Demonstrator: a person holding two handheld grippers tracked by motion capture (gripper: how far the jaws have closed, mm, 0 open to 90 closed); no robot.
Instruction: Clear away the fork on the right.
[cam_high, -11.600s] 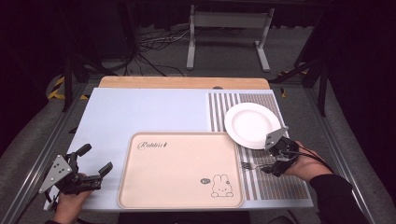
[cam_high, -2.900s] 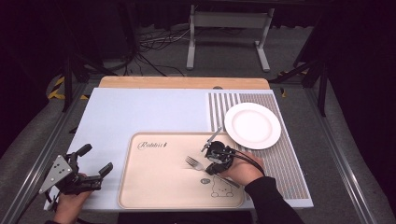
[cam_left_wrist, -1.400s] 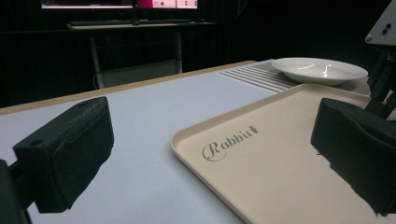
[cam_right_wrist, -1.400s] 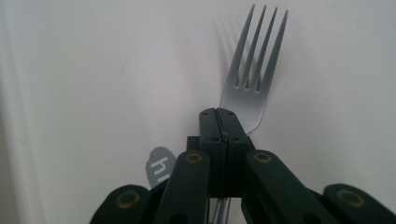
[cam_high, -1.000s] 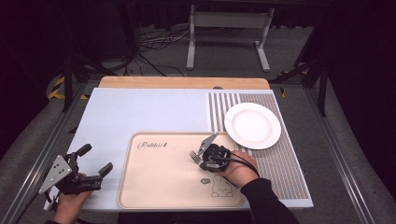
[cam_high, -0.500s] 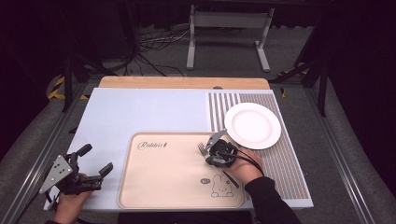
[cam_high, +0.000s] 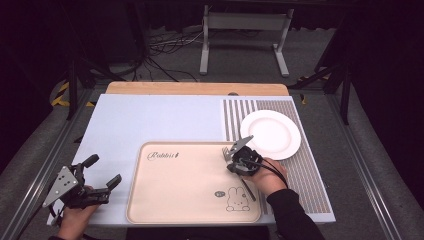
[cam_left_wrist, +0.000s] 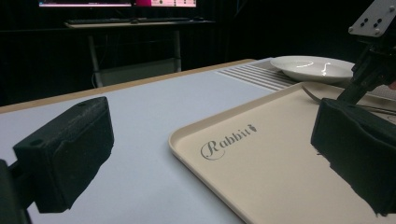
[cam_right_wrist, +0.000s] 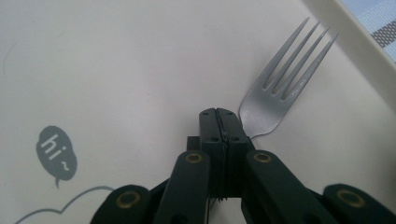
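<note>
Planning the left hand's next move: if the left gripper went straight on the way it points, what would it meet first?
Probably the near rim of the tray; the left gripper is open, aimed across it toward the right gripper.

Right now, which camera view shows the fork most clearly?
The right gripper view: the fork is close up, four tines sharp, lying on the tray, its neck beside the shut right gripper. The high view shows it small, partly under the hand. The left gripper view shows a thin far sliver.
</note>
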